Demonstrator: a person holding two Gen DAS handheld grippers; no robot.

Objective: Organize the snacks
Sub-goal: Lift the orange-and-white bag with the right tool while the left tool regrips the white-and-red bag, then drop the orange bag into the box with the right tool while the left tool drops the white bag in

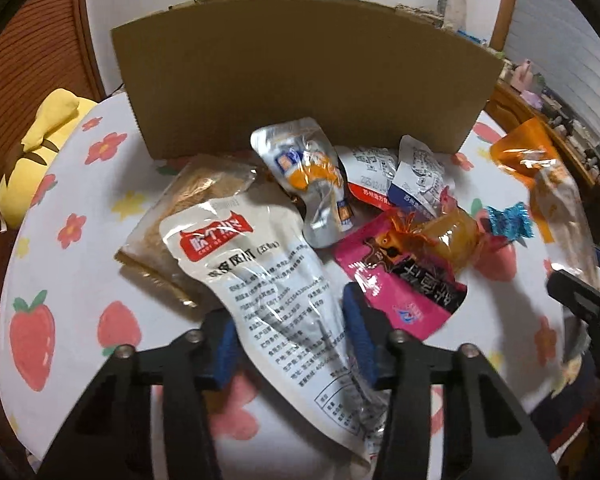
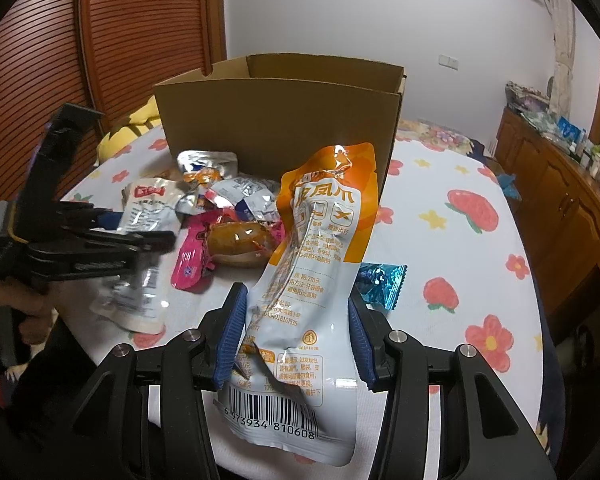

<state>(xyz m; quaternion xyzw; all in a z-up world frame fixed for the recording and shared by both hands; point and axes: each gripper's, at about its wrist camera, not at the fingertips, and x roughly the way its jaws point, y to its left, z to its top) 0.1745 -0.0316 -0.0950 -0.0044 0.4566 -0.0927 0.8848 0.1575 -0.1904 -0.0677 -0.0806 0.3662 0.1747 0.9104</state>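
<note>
My left gripper (image 1: 294,340) is shut on a white pouch with a red label (image 1: 260,264), its blue pads pressing the pouch's two long edges. From the right wrist view this gripper (image 2: 152,240) is at the left, over the snack pile. My right gripper (image 2: 296,344) is shut on an orange-and-white pouch (image 2: 320,240) and holds it upright in front of the open cardboard box (image 2: 280,120). In the left wrist view that pouch (image 1: 540,176) shows at the far right. The box (image 1: 300,80) stands behind the pile.
Loose on the strawberry tablecloth (image 1: 60,280) lie a silver pouch (image 1: 312,184), a pink pouch (image 1: 396,296), an orange-wrapped bun (image 1: 452,240), a brown clear packet (image 1: 180,208) and a blue candy (image 2: 380,284). A yellow plush (image 1: 40,148) sits far left; a wooden cabinet (image 2: 560,208) stands right.
</note>
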